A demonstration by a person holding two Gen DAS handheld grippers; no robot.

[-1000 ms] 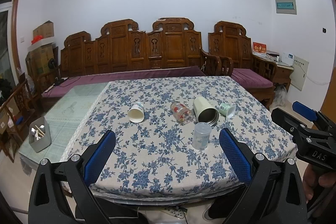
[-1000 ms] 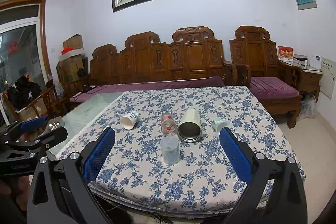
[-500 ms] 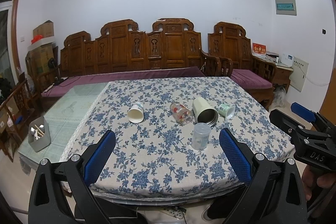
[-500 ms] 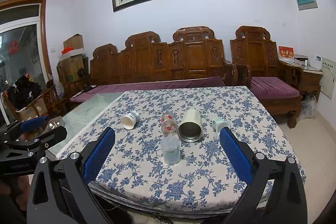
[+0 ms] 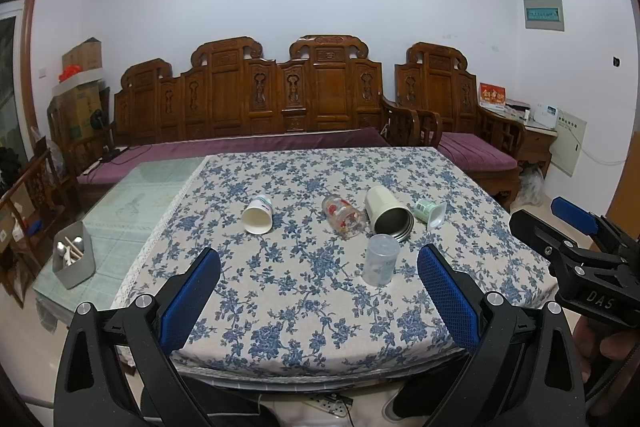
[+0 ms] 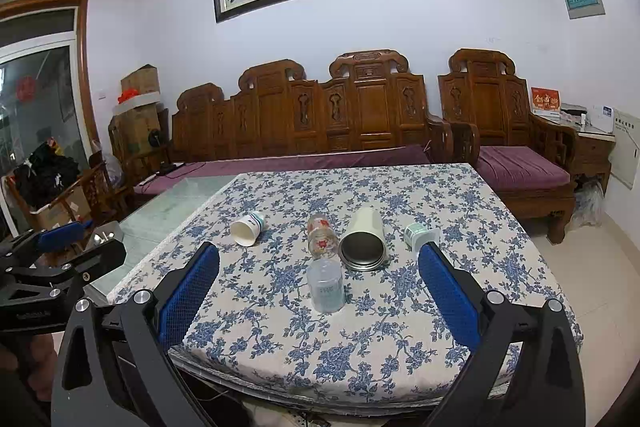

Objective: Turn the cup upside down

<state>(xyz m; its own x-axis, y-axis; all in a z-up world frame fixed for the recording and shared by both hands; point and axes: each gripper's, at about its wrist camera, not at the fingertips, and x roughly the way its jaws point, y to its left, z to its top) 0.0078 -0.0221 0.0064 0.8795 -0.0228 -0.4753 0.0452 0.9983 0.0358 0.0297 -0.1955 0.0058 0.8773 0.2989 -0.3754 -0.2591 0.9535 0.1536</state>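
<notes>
A translucent plastic cup [image 5: 381,259] stands mouth down on the floral tablecloth [image 5: 300,291]; it also shows in the right wrist view [image 6: 325,286]. Behind it several cups lie on their sides: a white paper cup [image 5: 258,214], a glass with red print [image 5: 343,215], a cream steel tumbler [image 5: 389,213] and a small green cup [image 5: 430,211]. My left gripper [image 5: 318,289] is open and empty, back from the table's front edge. My right gripper [image 6: 319,291] is open and empty, also off the near edge. Each gripper shows at the side of the other's view.
A glass-topped strip of table [image 5: 132,203] lies left of the cloth, with a grey holder of utensils [image 5: 74,261] near its front. Carved wooden benches with purple cushions [image 5: 280,147] stand behind the table. A wooden armchair [image 6: 520,167] stands at right.
The views have shifted only slightly. The right gripper has drifted a little in the left wrist view. The cups have not moved.
</notes>
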